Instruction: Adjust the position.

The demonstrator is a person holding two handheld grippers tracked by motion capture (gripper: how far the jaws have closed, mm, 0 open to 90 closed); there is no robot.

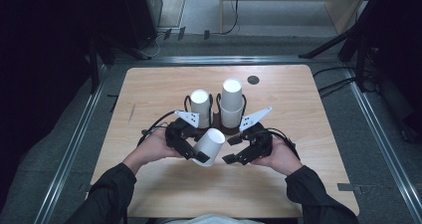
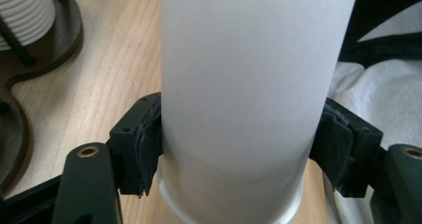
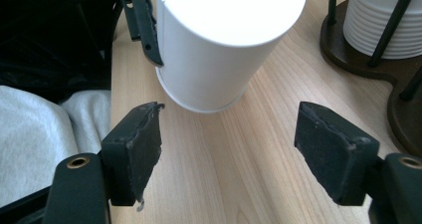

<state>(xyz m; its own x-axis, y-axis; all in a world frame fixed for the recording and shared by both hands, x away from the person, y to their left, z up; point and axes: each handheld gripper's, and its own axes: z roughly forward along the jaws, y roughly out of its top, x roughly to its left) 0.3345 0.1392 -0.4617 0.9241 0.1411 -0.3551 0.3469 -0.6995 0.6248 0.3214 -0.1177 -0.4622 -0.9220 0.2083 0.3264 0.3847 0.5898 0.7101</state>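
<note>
- A white paper cup (image 1: 210, 146) is gripped by the left claw (image 1: 198, 155) at the near middle of the counter (image 1: 149, 89); both pads are pressed on its wall near the rim, as seen in the left gripper view (image 2: 249, 84).
- The cup is held tilted, its closed base turned up and to the right.
- The right claw (image 1: 233, 158) is held empty just right of the cup, jaws spread apart, nothing between the pads (image 3: 144, 144).
- Step judged: one cup separated and carried, likely to be set down or passed on.
- To do it well: squeeze kept light, since thin paper walls are dented easily; cup kept clear of the stacks while moved.
- Two stacks of white cups are stood upside down in a dark holder (image 1: 217, 119) with thin black wire uprights, just beyond the claws; left stack (image 1: 200, 103) shorter, right stack (image 1: 232, 102) taller.
- Cup: smooth, matte, tapered cylinder, rolled rim. Stacked rims are seen as ribbed bands (image 3: 383, 30).
- Counter: light wood grain, rounded corners.
- Pads: black, soft, frayed at the edges.
</note>
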